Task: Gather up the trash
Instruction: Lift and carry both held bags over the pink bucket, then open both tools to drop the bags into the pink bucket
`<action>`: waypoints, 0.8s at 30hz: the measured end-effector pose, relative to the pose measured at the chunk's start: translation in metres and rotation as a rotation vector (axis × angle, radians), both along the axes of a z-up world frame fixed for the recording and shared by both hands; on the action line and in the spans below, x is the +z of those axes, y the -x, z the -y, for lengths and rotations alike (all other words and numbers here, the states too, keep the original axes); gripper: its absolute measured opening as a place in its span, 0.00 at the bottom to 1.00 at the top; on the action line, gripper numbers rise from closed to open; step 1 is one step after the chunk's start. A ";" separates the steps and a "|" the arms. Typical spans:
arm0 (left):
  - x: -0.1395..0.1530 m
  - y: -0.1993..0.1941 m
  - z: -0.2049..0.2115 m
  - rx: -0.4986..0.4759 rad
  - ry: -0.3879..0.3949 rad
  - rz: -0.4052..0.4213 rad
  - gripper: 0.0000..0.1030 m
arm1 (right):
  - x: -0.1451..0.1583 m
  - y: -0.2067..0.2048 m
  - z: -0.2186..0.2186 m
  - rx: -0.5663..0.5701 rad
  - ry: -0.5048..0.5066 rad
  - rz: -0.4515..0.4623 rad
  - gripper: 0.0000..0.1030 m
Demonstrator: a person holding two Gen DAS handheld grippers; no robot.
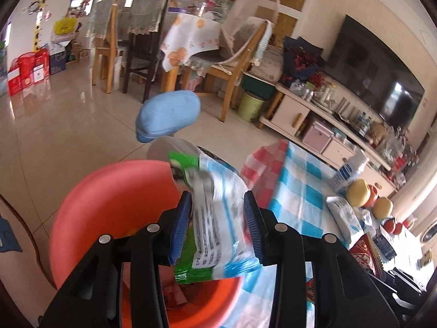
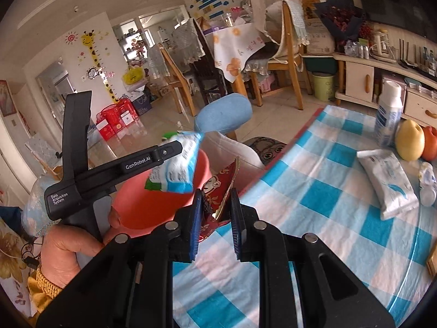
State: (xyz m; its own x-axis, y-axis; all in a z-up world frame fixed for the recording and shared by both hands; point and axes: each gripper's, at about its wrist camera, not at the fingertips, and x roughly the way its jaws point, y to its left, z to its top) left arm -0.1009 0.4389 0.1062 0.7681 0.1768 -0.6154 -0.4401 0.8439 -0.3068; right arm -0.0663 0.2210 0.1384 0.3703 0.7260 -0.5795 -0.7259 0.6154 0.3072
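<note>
My left gripper [image 1: 217, 201] is shut on a blue, white and green snack wrapper [image 1: 218, 218] and holds it over the red plastic basin [image 1: 109, 191] at the table's left edge. In the right wrist view the left gripper [image 2: 174, 147] and its wrapper [image 2: 177, 169] hang above the basin [image 2: 153, 205]. My right gripper [image 2: 215, 199] is shut on a red and gold wrapper [image 2: 218, 188] at the table edge, just beside the basin's rim. Some trash lies in the basin's bottom [image 1: 177, 292].
The table has a blue and white checked cloth [image 2: 327, 205]. On it lie a tissue pack [image 2: 387, 183], a white bottle [image 2: 387, 114], and fruit [image 2: 409, 142]. A blue-cushioned stool [image 2: 224, 114] stands beyond the basin. Chairs and a TV cabinet stand farther back.
</note>
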 end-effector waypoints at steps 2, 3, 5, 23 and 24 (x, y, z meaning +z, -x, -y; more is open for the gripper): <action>-0.002 0.005 -0.014 0.026 0.021 0.005 0.40 | 0.001 0.000 -0.019 0.026 0.006 0.001 0.20; -0.006 0.008 -0.022 0.039 0.031 0.003 0.40 | 0.001 0.001 -0.028 0.038 0.009 0.002 0.20; -0.012 0.009 -0.033 0.055 0.048 -0.010 0.40 | -0.002 0.001 -0.048 0.064 0.019 0.005 0.20; -0.035 0.010 -0.069 0.175 0.067 -0.078 0.72 | -0.037 -0.001 -0.101 0.067 0.035 -0.045 0.60; -0.034 0.011 -0.067 0.180 0.058 -0.076 0.73 | -0.037 -0.002 -0.097 0.055 0.033 -0.045 0.62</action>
State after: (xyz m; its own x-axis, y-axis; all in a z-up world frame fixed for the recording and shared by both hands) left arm -0.1122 0.5061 0.0718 0.6780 0.2697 -0.6838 -0.6061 0.7315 -0.3124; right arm -0.0644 0.3183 0.1014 0.3037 0.7248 -0.6184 -0.7448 0.5854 0.3203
